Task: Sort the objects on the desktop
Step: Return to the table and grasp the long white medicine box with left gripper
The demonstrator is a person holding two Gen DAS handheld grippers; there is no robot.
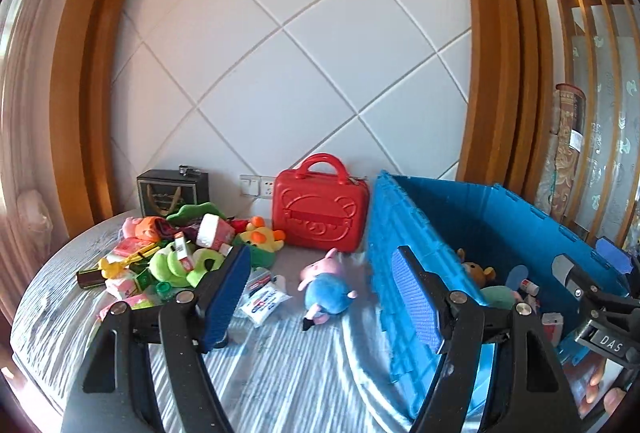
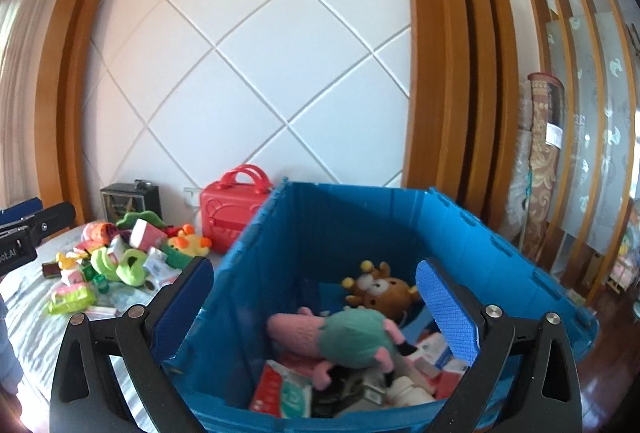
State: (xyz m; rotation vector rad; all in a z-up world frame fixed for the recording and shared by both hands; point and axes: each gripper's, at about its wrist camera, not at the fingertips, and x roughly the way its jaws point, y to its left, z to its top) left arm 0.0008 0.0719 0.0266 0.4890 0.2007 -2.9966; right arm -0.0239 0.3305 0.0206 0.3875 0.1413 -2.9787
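Note:
My left gripper (image 1: pixel 320 297) is open over the striped table, with nothing between its blue pads. Ahead of it a pig plush in a blue dress (image 1: pixel 326 291) lies on the cloth, beside the blue crate (image 1: pixel 480 217). A pile of small toys and packets (image 1: pixel 172 253) sits to the left. My right gripper (image 2: pixel 316 309) hangs open above the blue crate (image 2: pixel 360 225). Below it, inside the crate, lie a pig plush in a green dress (image 2: pixel 352 337), a brown plush (image 2: pixel 384 289) and several boxes. The pads touch none of them.
A red carry case (image 1: pixel 320 209) and a black box (image 1: pixel 172 189) stand against the white wall. A clear packet (image 1: pixel 264 297) lies near the left finger. The right gripper (image 1: pixel 600 297) shows at the crate's right edge. Wooden floor (image 2: pixel 608 393) lies beyond the crate.

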